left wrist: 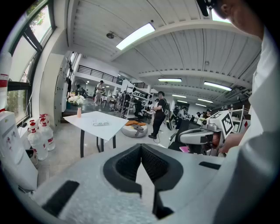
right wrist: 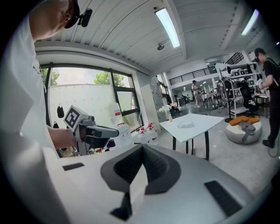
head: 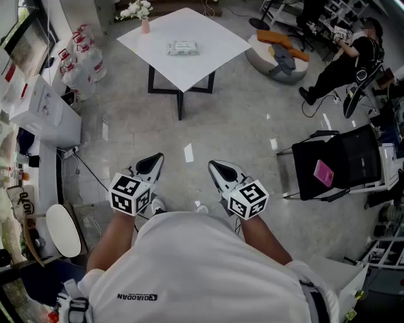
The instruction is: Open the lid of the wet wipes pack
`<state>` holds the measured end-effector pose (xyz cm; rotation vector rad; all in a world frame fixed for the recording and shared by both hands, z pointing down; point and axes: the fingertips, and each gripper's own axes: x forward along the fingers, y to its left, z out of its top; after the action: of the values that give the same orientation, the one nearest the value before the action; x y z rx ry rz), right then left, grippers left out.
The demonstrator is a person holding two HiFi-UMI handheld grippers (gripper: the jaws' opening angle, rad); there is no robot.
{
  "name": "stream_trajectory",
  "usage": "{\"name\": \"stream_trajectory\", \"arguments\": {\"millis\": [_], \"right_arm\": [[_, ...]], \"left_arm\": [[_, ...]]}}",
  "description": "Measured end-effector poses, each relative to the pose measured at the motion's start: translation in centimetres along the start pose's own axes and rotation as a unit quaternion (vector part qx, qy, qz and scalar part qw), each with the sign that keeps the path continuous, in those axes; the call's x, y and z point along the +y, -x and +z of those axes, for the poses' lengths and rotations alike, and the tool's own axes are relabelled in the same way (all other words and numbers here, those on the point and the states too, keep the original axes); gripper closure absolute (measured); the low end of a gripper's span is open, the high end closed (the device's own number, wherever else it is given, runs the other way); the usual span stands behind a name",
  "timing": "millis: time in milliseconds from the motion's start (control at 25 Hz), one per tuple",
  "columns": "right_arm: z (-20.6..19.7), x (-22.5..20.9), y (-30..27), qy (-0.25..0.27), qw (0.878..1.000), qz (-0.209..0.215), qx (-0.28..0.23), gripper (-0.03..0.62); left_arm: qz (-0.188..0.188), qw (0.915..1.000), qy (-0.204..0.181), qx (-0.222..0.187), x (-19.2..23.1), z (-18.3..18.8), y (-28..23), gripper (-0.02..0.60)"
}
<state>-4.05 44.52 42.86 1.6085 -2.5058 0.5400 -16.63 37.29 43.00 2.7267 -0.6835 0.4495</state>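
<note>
The wet wipes pack lies flat near the middle of the white tabletop, clear of every edge; whether its lid is up is too small to tell. A pink vase holding white flowers stands at the tabletop's far corner, apart from the pack.

The person stands well back from it, with both tools held low in front of the body. The left gripper has its fingers pressed together with nothing between them, and the right gripper is the same.

A broad stretch of bare floor lies open between the grippers and the tabletop. Water jugs crowd its left side, and a black chair stands to the right. A round grey cushion with orange things on it sits just beyond the tabletop's right corner.
</note>
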Motion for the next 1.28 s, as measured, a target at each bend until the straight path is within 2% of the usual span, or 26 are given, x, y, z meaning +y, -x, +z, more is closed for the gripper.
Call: {"name": "stream_trajectory", "arguments": {"millis": [520,720,880,1000,1280], "right_arm": [[0.0,0.9,-1.7,-0.003,1.0,-0.009,0.011,0.59],[-0.6,2.9,-4.3,0.018,0.999,-0.01,0.042,0.587],[-0.8,5.0,-6.8,0.011,0.999,-0.003,0.044,0.582],[-0.4,6.1,-8.4,0.002,0.999,-0.013,0.034,0.588],[-1.0,6.8,-9.2,-0.015,0.998,-0.045,0.037,0.588]], "left_arm": [[-0.012,0.9999,-0.002,0.002,2.0,0.4,0.3,0.574],[-0.017,0.9998,0.009,0.006,4.3,0.0,1.3,0.574],[-0.021,0.9997,0.0,0.01,6.5,-0.4,2.7,0.574],[-0.022,0.9995,-0.006,0.02,8.7,-1.2,3.8,0.572],[-0.04,0.9983,0.013,0.041,10.8,-3.8,4.6,0.572]]}}
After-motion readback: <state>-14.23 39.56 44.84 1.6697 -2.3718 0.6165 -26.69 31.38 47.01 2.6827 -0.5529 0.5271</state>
